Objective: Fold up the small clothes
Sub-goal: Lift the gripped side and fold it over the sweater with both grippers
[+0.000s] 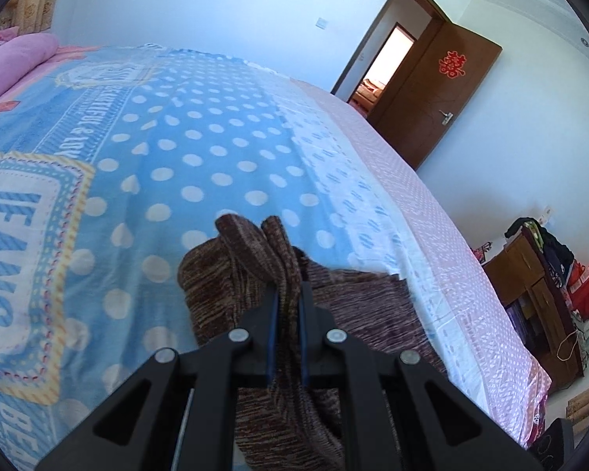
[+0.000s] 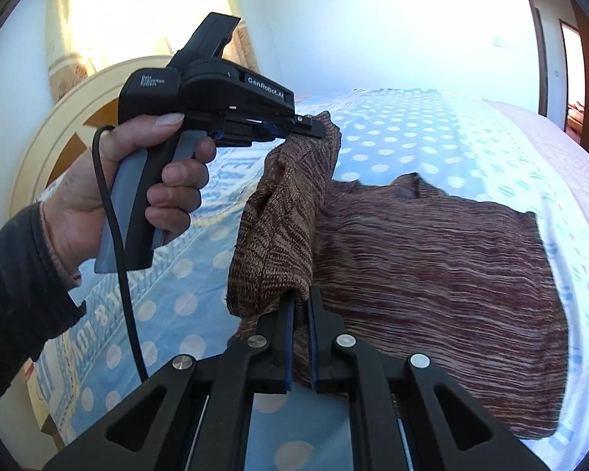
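**Both tools lift one edge of the knit, mid-fold**

The bed fills both views, covered by a blue polka-dot sheet with a pink dotted strip along its far side. On it lies the brown knitted garment, most of its body spread flat near the foot-side edge of the blue area. One side of it, maybe a sleeve or side panel, I can't tell which, is raised off the bed and hangs as a doubled flap between the two tools.

The left tool is gripped by the person's left hand, dark sleeve at the wrist, cable trailing down. Its jaws are pinched closed on the upper corner of the raised flap; the left wrist view shows the same thing, knit bunched between the nearly touching pads of the left tool there. The right tool is likewise clamped tight on the lower corner of that flap, fabric squeezed in the narrow slot.

Step in hand, as I read it: carry the lifted edge across the flat body to make the fold.

To do it well:
- keep both clamps tight, the knit looks thick and stretchy, it could slip
- move both tools together so the held edge stays taut, no sag in the middle
- lift just enough so the flat part doesn't drag or shift on the sheet
- aim to land the edge parallel to the opposite side
- lower before releasing, don't drop it
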`<state>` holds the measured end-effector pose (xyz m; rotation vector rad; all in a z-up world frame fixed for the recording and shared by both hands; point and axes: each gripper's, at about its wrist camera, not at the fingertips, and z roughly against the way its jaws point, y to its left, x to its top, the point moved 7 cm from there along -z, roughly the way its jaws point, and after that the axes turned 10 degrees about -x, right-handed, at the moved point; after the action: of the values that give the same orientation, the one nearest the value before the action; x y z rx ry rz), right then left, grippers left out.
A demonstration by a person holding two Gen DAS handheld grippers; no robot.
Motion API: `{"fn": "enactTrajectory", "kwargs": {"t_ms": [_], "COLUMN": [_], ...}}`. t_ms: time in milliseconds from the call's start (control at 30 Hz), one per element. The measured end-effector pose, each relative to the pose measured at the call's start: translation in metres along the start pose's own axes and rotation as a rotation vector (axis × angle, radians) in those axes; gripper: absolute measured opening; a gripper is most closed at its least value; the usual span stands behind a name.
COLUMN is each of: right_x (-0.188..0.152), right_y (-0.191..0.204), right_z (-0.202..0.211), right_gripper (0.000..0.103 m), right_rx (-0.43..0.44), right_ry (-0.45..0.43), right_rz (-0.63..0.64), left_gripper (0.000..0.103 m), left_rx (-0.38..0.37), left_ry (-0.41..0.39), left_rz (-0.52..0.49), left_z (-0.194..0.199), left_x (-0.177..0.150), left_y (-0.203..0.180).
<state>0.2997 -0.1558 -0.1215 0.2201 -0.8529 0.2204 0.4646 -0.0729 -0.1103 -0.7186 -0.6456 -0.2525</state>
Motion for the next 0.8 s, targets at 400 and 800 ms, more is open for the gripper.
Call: {"fn": "enactTrajectory", "kwargs": {"t_ms": [400, 800], "right_x": [-0.008, -0.024], "right_y": [-0.049, -0.07], "right_z": [0.021, 0.031], "right_gripper": [0.005, 0.005], "right_rx": [-0.042, -0.063], "right_ry": [0.006, 0.033], "right_rz": [-0.062, -0.115], "left_gripper": [0.009, 0.009], "left_rx": [-0.06, -0.092], "left_ry": [0.037, 0.074], "left_rz": [-0.05, -0.093], "left_z": [-0.035, -0.069], "left_x": [0.002, -0.009], "left_y": [-0.05, -0.09]}}
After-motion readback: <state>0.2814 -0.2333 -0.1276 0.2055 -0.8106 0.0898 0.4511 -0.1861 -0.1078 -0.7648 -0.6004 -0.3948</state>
